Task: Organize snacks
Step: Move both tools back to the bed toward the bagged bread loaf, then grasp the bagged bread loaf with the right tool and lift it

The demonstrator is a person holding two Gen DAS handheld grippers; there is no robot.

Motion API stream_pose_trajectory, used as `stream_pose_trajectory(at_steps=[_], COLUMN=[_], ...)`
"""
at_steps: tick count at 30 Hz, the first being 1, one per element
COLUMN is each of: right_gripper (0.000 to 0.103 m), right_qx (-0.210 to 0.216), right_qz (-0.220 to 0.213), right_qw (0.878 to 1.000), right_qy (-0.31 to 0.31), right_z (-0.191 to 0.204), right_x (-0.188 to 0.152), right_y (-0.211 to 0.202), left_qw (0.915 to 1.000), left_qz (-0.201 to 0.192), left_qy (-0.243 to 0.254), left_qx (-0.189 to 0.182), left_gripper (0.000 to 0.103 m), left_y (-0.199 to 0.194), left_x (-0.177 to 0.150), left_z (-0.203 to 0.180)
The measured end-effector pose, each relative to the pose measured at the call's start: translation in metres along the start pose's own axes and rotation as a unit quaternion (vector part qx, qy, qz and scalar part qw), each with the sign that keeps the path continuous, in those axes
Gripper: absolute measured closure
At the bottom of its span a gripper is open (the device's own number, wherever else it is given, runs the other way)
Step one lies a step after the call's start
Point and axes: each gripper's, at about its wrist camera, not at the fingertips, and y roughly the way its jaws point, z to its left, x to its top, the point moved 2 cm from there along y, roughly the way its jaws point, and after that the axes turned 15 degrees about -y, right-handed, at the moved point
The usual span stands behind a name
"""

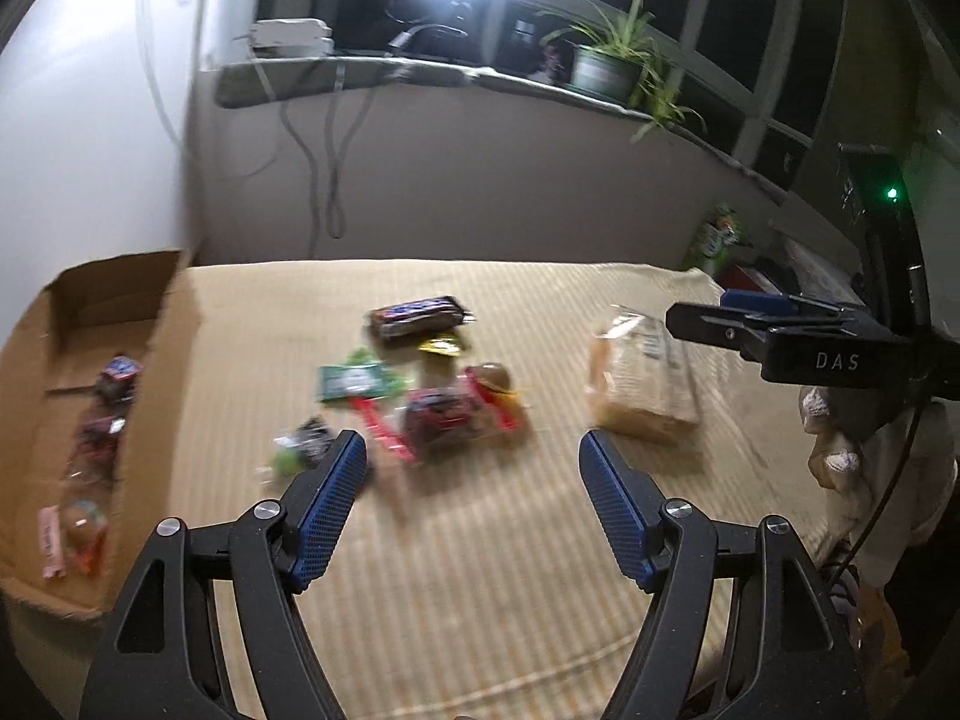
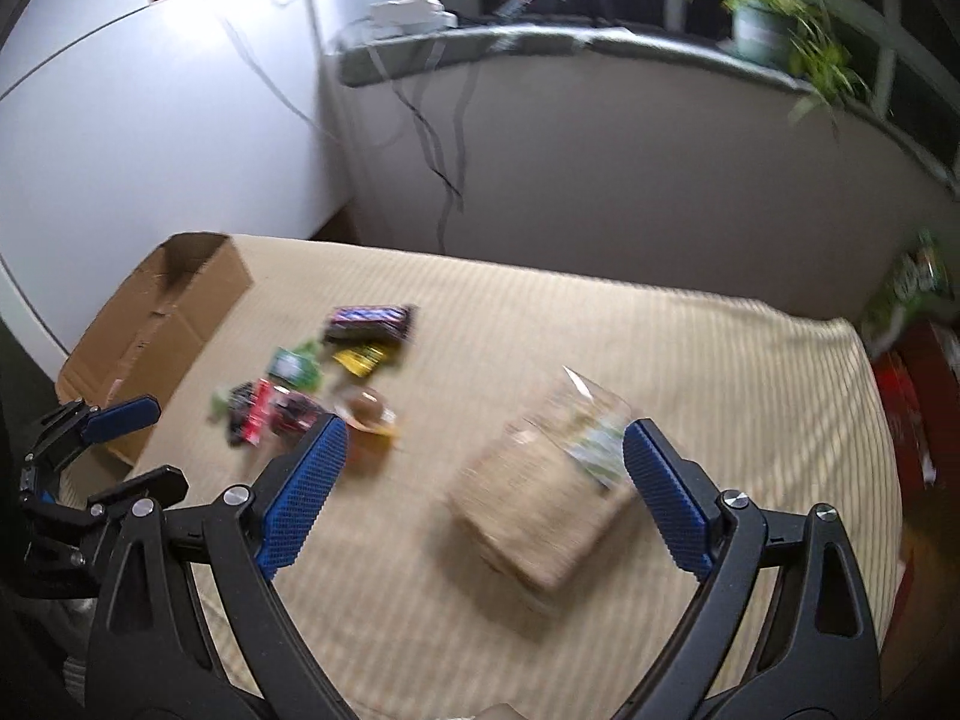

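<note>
A loose pile of snacks lies mid-table: a dark chocolate bar (image 1: 420,321) (image 2: 369,324), a yellow packet (image 1: 441,348), a green packet (image 1: 354,381) (image 2: 294,366), a red-and-dark packet (image 1: 444,420) (image 2: 270,414) and a brown round sweet (image 1: 492,381) (image 2: 366,411). A clear bag of crackers (image 1: 645,384) (image 2: 546,498) lies to their right. My left gripper (image 1: 471,462) (image 2: 168,444) hangs open just short of the pile, holding nothing. My right gripper (image 2: 483,438) (image 1: 702,306) is open wide above the cracker bag, its pads apart from it.
An open cardboard box (image 1: 174,324) (image 2: 180,300) at the table's left holds several snacks in a row. A striped beige cloth (image 1: 480,570) covers the table. A red box (image 2: 912,396) and green packets stand past the right edge. A gloved hand (image 1: 834,450) holds the right gripper.
</note>
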Motion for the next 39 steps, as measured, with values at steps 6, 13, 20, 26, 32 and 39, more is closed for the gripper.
stream_pose_trajectory(at_steps=[6, 13, 20, 26, 32, 39], right_gripper=[0.008, 0.008, 0.024, 0.039, 0.049, 0.054], right_qx=[0.008, 0.053, 0.114, 0.141, 0.16, 0.191], right_qz=[0.024, 0.04, 0.052, 0.062, 0.064, 0.067], right_qw=[0.999, 0.993, 0.981, 0.975, 0.97, 0.96], right_qy=[0.036, 0.094, 0.146, 0.161, 0.171, 0.193], right_z=[-0.034, -0.059, -0.073, -0.074, -0.074, -0.081], right_x=[-0.025, -0.048, -0.06, -0.065, -0.07, -0.071], right_y=[0.006, 0.025, 0.042, 0.052, 0.058, 0.063], left_qw=[0.9992, 0.9947, 0.988, 0.9824, 0.9803, 0.9788], left_qz=[0.026, 0.067, 0.112, 0.145, 0.158, 0.163], left_qy=[0.003, -0.005, 0.006, 0.01, 0.015, 0.022], left_qx=[-0.03, -0.077, -0.106, -0.117, -0.118, -0.122], left_gripper=[0.029, 0.03, 0.033, 0.04, 0.041, 0.048], left_y=[0.026, 0.056, 0.089, 0.113, 0.123, 0.128], left_x=[0.0, 0.004, 0.006, 0.004, 0.002, 0.004], left_z=[-0.023, -0.046, -0.069, -0.076, -0.076, -0.078])
